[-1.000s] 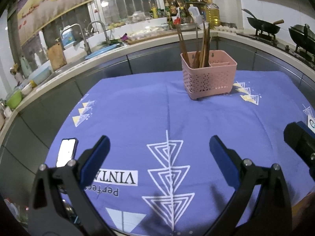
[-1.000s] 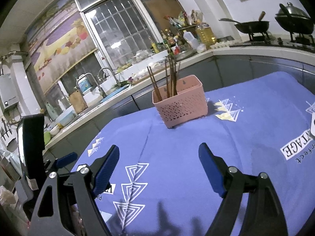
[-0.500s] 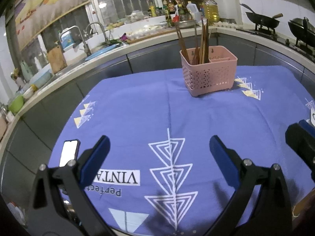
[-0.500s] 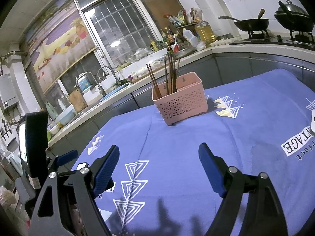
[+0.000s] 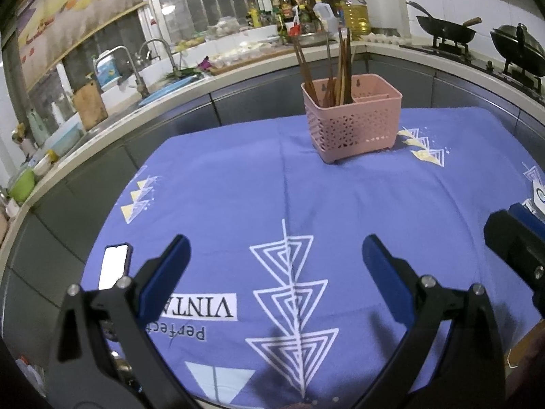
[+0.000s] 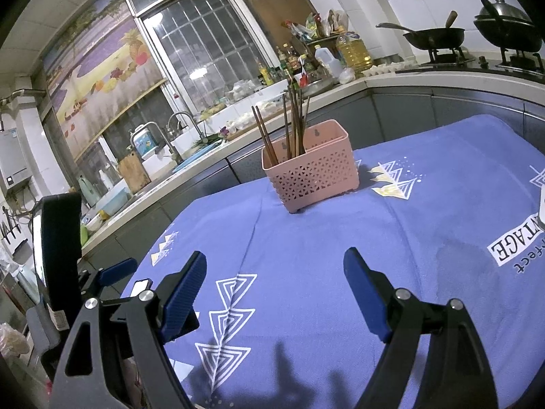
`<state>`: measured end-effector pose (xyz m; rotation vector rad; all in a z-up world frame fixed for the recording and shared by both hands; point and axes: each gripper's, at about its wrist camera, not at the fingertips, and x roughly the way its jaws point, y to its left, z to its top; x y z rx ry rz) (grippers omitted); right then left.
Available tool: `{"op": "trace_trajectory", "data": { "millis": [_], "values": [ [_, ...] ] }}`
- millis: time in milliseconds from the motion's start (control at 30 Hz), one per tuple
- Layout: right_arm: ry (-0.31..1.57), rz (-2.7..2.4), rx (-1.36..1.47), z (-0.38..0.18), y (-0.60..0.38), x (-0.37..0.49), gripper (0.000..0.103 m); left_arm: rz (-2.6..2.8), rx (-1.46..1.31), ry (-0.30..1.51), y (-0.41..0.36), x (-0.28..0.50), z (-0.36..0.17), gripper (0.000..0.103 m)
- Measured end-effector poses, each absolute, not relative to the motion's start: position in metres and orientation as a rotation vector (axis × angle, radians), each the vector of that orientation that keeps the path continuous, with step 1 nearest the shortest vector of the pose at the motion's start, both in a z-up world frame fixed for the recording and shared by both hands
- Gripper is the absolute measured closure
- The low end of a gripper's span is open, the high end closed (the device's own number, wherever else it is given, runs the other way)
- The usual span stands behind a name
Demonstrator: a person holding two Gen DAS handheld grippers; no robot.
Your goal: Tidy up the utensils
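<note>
A pink perforated utensil basket (image 5: pixel 352 119) stands at the far side of the table on a blue cloth (image 5: pixel 279 197). Several brown chopsticks (image 5: pixel 335 64) stand upright in its left compartment; the right compartment looks empty. The basket (image 6: pixel 311 170) and chopsticks (image 6: pixel 293 126) also show in the right wrist view. My left gripper (image 5: pixel 276 255) is open and empty, well short of the basket. My right gripper (image 6: pixel 274 272) is open and empty too, above the near part of the cloth. Its tip (image 5: pixel 517 238) shows at the right edge of the left wrist view.
A phone (image 5: pixel 114 266) lies at the cloth's near left corner. A white object (image 6: pixel 541 204) sits at the right edge. Behind the table runs a counter with a sink (image 5: pixel 150 78), bottles (image 5: pixel 354 13) and woks (image 5: pixel 446 32).
Both views have shifted slightly, so the basket sits a little lower and nearer in frame. Both grippers stay open and empty.
</note>
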<state>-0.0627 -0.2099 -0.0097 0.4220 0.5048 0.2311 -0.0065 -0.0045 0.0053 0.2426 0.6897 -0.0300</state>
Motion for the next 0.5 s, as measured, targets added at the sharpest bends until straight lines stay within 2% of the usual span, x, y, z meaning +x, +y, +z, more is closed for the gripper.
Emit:
{"op": "trace_trajectory", "data": {
  "millis": [500],
  "values": [
    [0.522,0.237,0.429,-0.0151,-0.2110,-0.0598,0.021,-0.009,0.239,0.691,-0.0027,-0.0036,0.0058,0.006]
  ]
}}
